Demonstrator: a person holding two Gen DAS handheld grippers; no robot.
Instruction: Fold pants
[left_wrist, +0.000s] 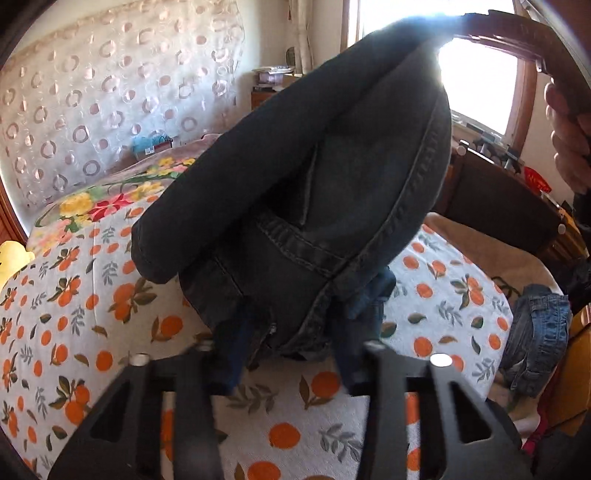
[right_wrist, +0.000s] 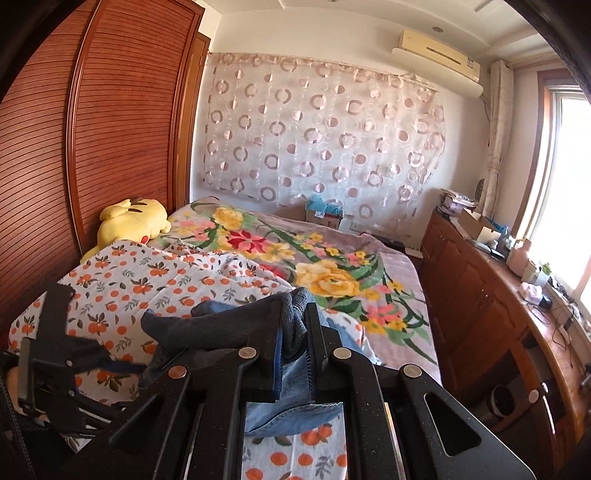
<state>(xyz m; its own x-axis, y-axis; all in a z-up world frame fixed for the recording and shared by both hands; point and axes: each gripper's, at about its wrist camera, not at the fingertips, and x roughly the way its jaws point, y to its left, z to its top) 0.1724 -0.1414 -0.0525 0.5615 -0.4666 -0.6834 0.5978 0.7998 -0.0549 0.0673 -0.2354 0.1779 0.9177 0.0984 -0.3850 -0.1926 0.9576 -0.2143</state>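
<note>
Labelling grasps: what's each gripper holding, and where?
Both hold the dark denim pants: right gripper shut on a bunched fabric edge, left gripper around the waistband end.

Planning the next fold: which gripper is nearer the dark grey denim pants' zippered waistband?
Left. Left gripper jaws flank the dark grey denim pants' zippered waistband; right gripper clamps their far end, higher up.

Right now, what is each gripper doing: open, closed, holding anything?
Left gripper: closed on the dark pants, near the waistband.
Right gripper: closed on bunched denim of the pants.
</note>
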